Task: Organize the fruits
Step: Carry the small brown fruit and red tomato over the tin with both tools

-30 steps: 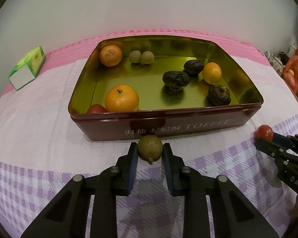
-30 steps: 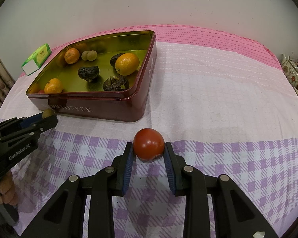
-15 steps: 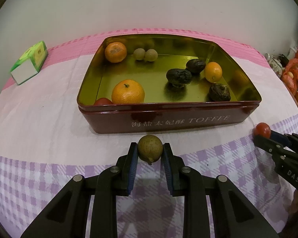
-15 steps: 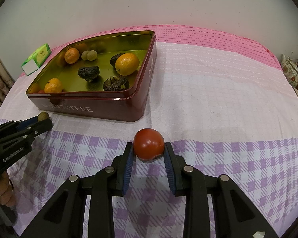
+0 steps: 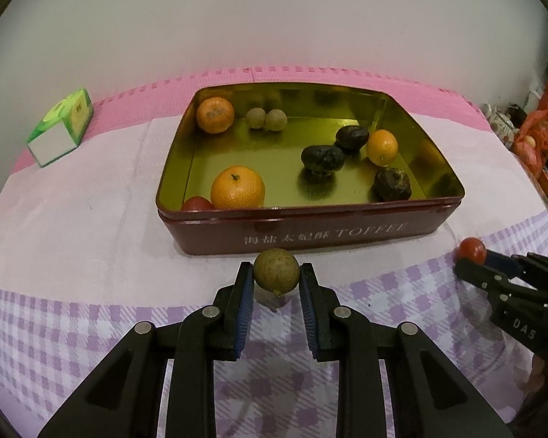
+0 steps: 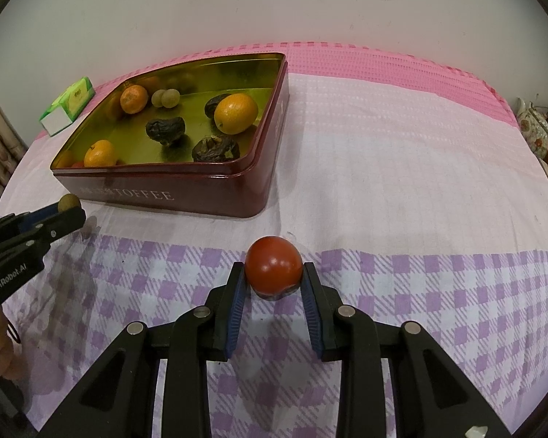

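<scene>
**A lived-in room at home**

A pink and purple checked cloth [image 6: 383,168] is covering the table, which is standing against a plain pale wall [image 5: 274,18]. A reused toffee tin [image 5: 347,235] is sitting on it, serving as a fruit box, with a green tissue box [image 5: 60,131] lying near it. A flowered teapot [image 6: 535,129] and household clutter are crowding the right edge.
</scene>
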`<state>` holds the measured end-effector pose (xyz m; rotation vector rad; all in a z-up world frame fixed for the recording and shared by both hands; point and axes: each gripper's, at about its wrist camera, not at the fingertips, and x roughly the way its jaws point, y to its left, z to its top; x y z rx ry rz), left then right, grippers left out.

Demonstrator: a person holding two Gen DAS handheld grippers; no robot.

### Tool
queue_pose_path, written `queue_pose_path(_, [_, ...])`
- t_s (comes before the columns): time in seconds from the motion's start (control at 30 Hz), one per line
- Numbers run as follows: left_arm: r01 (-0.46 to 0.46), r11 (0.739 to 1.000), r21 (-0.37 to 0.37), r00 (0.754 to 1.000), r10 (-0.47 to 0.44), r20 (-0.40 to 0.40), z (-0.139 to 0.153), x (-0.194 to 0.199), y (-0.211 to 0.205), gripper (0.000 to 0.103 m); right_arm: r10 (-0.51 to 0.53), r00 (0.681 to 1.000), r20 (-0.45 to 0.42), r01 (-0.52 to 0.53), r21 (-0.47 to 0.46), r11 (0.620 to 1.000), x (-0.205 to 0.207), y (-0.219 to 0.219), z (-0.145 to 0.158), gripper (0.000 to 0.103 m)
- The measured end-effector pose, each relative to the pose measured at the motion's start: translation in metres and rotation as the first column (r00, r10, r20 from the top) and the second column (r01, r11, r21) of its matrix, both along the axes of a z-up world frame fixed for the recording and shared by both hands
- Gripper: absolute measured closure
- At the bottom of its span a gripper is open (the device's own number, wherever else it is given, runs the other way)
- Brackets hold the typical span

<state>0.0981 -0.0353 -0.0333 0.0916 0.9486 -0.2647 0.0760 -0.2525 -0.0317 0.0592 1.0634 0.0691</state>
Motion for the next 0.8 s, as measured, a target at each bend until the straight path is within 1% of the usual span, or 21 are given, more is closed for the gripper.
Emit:
queue_pose_path(0.57, [0.004,0.998,-0.067,0.998,0.000,0.063,0.030,0.001,0.004,0.077,-0.013,0.999,0.039,0.012,0.017,1.000,-0.008,-0.001,0.021,0.075])
queue_pose_path(0.7, [-0.005,0.997,-0.073,0.997,0.011,0.079,0.036,0.007,0.007,0.077,-0.017,0.999,0.046,0.016,0.018,1.000,-0.007,-0.002,0.023,0.075])
queue_pose_path(0.8, [-0.018,0.998,-0.065,0.995,0.024,0.093,0.041,0.013,0.009,0.077,-0.021,0.999,0.047,0.021,0.019,1.000,-0.008,-0.003,0.024,0.075])
